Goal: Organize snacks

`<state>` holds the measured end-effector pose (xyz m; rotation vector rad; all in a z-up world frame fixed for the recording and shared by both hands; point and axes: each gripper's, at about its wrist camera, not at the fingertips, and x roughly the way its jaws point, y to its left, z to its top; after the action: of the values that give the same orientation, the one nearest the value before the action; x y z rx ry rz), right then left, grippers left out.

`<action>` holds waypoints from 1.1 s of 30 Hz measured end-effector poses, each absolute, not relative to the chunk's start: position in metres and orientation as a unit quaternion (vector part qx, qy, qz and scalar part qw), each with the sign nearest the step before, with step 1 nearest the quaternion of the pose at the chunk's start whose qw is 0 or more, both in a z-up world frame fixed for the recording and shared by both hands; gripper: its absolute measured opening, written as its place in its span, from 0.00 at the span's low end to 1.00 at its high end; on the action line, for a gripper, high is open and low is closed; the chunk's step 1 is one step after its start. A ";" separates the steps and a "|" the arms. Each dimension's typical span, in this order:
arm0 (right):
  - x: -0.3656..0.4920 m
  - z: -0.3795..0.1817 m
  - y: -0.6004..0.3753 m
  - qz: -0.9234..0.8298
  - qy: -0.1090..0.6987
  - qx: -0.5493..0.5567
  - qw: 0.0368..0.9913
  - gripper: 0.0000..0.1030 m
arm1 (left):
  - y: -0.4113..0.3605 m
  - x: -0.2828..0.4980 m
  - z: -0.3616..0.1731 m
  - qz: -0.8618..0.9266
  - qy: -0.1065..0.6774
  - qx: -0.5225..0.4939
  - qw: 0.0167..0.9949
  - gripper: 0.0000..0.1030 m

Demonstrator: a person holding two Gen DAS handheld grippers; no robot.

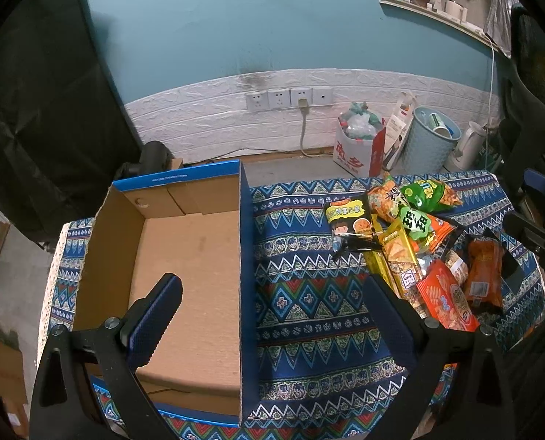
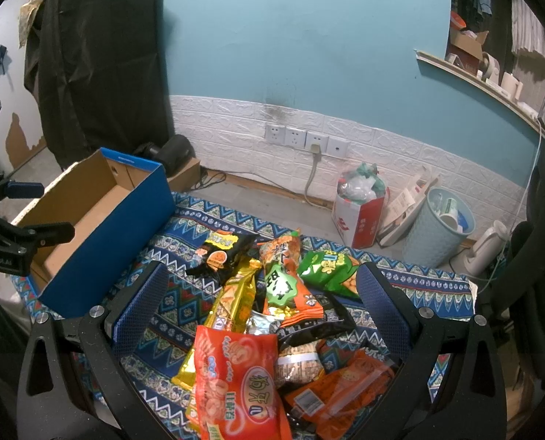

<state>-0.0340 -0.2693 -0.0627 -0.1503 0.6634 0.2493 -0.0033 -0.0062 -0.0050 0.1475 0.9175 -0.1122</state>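
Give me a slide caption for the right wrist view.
Open hand-held gripper over snack pile, empty box at left.

A blue wall [image 2: 291, 36] stands at the back, with white brick-look panels [image 2: 236, 124] along its bottom. Four white sockets [image 1: 289, 98] sit in a row on the panels, and a plug with a pale cord [image 1: 303, 124] hangs from one. On the floor past the counter's far right corner are a red and white bag [image 2: 360, 220] full of rubbish, a light blue bin [image 2: 434, 227] beside it, and a white kettle [image 2: 485, 249]. A black cloth [image 2: 100, 62] hangs on the left. A shelf [image 2: 474, 77] high on the right holds small things.
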 end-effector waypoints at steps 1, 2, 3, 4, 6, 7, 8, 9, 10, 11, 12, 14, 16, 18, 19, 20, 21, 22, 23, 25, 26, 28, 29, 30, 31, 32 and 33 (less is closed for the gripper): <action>-0.034 -0.063 -0.269 0.122 0.324 -0.074 0.935 0.97 | -0.006 -0.003 -0.005 -0.054 0.443 0.071 0.892 0.97; -0.034 -0.063 -0.269 0.122 0.324 -0.074 0.935 0.97 | -0.006 -0.003 -0.005 -0.054 0.443 0.071 0.892 0.97; -0.034 -0.063 -0.269 0.122 0.324 -0.074 0.935 0.97 | -0.007 -0.003 -0.005 -0.054 0.443 0.071 0.892 0.97; -0.034 -0.063 -0.269 0.122 0.324 -0.074 0.935 0.97 | -0.007 -0.003 -0.005 -0.054 0.443 0.071 0.892 0.97; -0.034 -0.063 -0.269 0.122 0.325 -0.073 0.935 0.97 | -0.007 -0.004 -0.006 -0.054 0.445 0.071 0.891 0.97; -0.034 -0.063 -0.269 0.122 0.325 -0.074 0.935 0.97 | -0.007 -0.003 -0.007 -0.055 0.446 0.070 0.891 0.97; -0.034 -0.063 -0.269 0.121 0.325 -0.074 0.935 0.97 | -0.007 -0.003 -0.007 -0.055 0.446 0.069 0.890 0.97; -0.034 -0.063 -0.269 0.121 0.325 -0.074 0.935 0.97 | -0.007 -0.003 -0.007 -0.055 0.447 0.069 0.890 0.97; -0.034 -0.063 -0.269 0.122 0.325 -0.074 0.935 0.97 | -0.007 -0.003 -0.007 -0.055 0.446 0.069 0.890 0.97; -0.034 -0.063 -0.269 0.122 0.325 -0.074 0.935 0.97 | -0.007 -0.002 -0.007 -0.056 0.447 0.069 0.890 0.97; -0.034 -0.063 -0.269 0.121 0.325 -0.074 0.935 0.97 | -0.007 -0.003 -0.007 -0.056 0.447 0.070 0.890 0.97; -0.034 -0.063 -0.269 0.121 0.324 -0.074 0.935 0.97 | -0.006 -0.002 -0.008 -0.056 0.447 0.070 0.890 0.97; -0.034 -0.063 -0.269 0.122 0.324 -0.073 0.935 0.97 | -0.006 -0.001 -0.007 -0.056 0.447 0.069 0.890 0.97; -0.034 -0.063 -0.269 0.121 0.325 -0.073 0.935 0.97 | -0.006 -0.001 -0.007 -0.056 0.447 0.069 0.890 0.97; -0.034 -0.063 -0.269 0.121 0.325 -0.073 0.935 0.97 | -0.006 -0.001 -0.007 -0.056 0.447 0.069 0.890 0.97; -0.034 -0.063 -0.269 0.122 0.325 -0.073 0.935 0.97 | -0.006 -0.001 -0.007 -0.056 0.447 0.069 0.890 0.97; -0.034 -0.063 -0.269 0.121 0.325 -0.073 0.935 0.97 | -0.006 -0.001 -0.007 -0.056 0.448 0.069 0.890 0.97; -0.034 -0.063 -0.269 0.121 0.325 -0.074 0.935 0.97 | -0.006 -0.002 -0.008 -0.056 0.447 0.069 0.890 0.97; -0.034 -0.063 -0.269 0.121 0.324 -0.074 0.935 0.97 | -0.006 -0.002 -0.008 -0.056 0.447 0.069 0.890 0.97; -0.034 -0.063 -0.269 0.121 0.325 -0.074 0.935 0.97 | -0.006 -0.002 -0.008 -0.056 0.447 0.069 0.890 0.97; -0.034 -0.063 -0.269 0.121 0.324 -0.074 0.935 0.97 | -0.006 -0.002 -0.008 -0.056 0.447 0.070 0.890 0.97; -0.034 -0.063 -0.269 0.121 0.325 -0.074 0.935 0.97 | -0.006 -0.002 -0.007 -0.056 0.447 0.070 0.890 0.97; -0.034 -0.063 -0.268 0.121 0.325 -0.073 0.935 0.97 | -0.006 -0.002 -0.008 -0.056 0.447 0.069 0.890 0.97; -0.034 -0.063 -0.268 0.121 0.324 -0.074 0.935 0.97 | -0.006 -0.002 -0.008 -0.056 0.448 0.070 0.890 0.97; -0.034 -0.063 -0.268 0.121 0.324 -0.074 0.935 0.97 | -0.006 -0.002 -0.008 -0.056 0.448 0.069 0.890 0.97; -0.034 -0.063 -0.268 0.121 0.324 -0.074 0.935 0.97 | -0.006 -0.002 -0.008 -0.056 0.447 0.069 0.890 0.97; -0.034 -0.063 -0.268 0.121 0.324 -0.074 0.935 0.97 | -0.006 -0.002 -0.008 -0.056 0.447 0.069 0.890 0.97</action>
<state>-0.0342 -0.2684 -0.0632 -0.1511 0.6629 0.2475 -0.0019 -0.0060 -0.0077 0.1437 0.9292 -0.1156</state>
